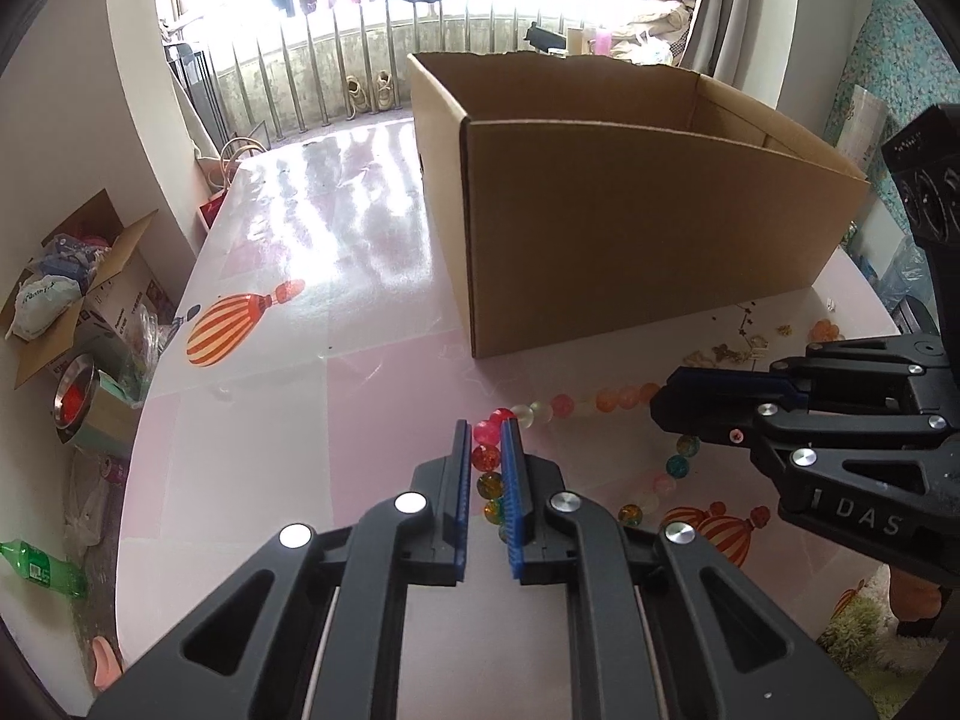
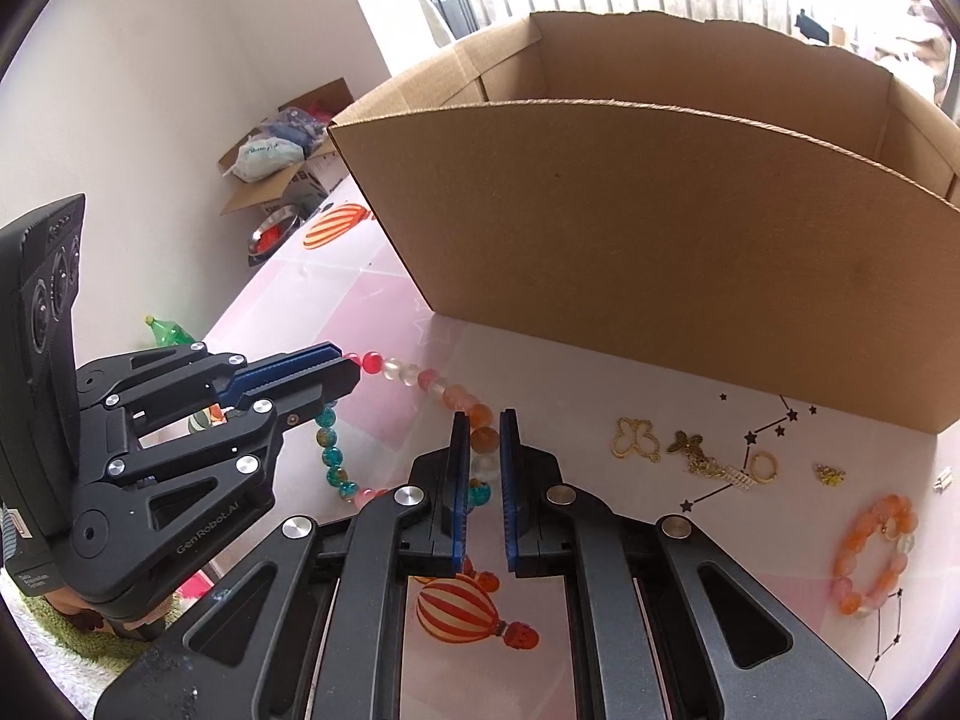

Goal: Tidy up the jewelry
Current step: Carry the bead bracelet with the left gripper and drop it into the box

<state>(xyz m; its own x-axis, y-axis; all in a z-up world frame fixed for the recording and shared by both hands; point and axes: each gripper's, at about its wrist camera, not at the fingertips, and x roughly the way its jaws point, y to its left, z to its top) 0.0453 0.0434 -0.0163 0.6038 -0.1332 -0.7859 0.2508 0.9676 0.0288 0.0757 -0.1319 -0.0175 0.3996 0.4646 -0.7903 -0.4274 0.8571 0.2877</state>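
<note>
A necklace (image 1: 600, 402) of round glass beads, red, pink, orange and teal, lies on the pink table in front of an open cardboard box (image 1: 600, 240). My left gripper (image 1: 486, 427) is shut on its red and amber beads. In the right wrist view the necklace (image 2: 420, 377) runs from the left gripper (image 2: 355, 367) to my right gripper (image 2: 483, 420), which is shut on the orange beads. The strand is stretched between the two grippers, and its teal part loops below them. The right gripper (image 1: 660, 405) appears at the right of the left wrist view.
The cardboard box (image 2: 660, 276) stands just behind the grippers. To the right lie gold charms (image 2: 636, 438), a gold ring (image 2: 763, 465) and an orange bead bracelet (image 2: 876, 552). Off the table's left edge, the floor holds a carton of bags (image 1: 66, 288), a steel bowl (image 1: 75, 402) and a green bottle (image 1: 42, 570).
</note>
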